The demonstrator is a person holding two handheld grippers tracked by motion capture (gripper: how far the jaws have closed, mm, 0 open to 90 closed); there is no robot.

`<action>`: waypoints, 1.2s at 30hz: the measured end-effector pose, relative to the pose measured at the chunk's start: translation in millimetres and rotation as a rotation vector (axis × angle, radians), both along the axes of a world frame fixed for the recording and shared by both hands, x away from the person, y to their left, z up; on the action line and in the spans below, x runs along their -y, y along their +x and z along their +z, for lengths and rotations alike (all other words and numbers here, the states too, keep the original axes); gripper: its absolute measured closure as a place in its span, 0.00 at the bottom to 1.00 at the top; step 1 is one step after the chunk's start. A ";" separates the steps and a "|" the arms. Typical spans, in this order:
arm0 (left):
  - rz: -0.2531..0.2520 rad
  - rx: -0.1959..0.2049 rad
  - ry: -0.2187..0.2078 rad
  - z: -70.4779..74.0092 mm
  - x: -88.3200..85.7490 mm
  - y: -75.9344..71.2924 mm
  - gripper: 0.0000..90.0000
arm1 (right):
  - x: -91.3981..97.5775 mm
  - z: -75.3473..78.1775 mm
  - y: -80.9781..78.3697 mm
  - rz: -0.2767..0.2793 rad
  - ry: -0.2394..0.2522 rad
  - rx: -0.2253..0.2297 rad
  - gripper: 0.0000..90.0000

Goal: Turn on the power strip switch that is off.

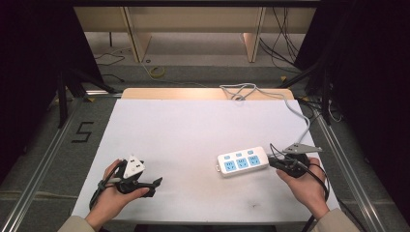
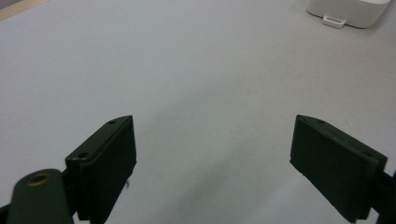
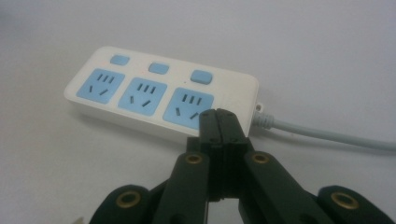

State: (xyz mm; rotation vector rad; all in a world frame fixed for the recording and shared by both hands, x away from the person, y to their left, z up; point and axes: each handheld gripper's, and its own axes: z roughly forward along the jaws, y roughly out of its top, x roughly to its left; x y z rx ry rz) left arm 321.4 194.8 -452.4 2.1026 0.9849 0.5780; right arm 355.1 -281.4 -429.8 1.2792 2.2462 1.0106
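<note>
Strip (image 1: 242, 162) sits on my table (image 1: 193, 130) at about 4 o'clock from centre, three blue sockets and three switches face up, cord (image 1: 295, 108) running off toward 1 o'clock. Right gripper (image 3: 218, 116) has its jaws pressed together, empty, tips just over the strip's cord end near the last socket; can't tell if they touch it. Left gripper (image 2: 212, 154) at 7 o'clock, jaws wide apart over bare table, well clear of the strip.

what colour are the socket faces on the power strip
Light blue, set in the white power strip; the right gripper view shows them best.
</note>
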 end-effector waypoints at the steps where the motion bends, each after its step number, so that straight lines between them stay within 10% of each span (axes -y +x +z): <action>1: 0.000 0.000 0.000 0.0 0.1 0.0 0.16 | -0.4 0.1 0.7 -0.002 0.003 -0.001 1.00; 36: 0.002 0.002 -0.001 -0.2 0.5 0.4 0.16 | -8.1 3.6 26.4 -0.016 -0.017 -0.027 1.00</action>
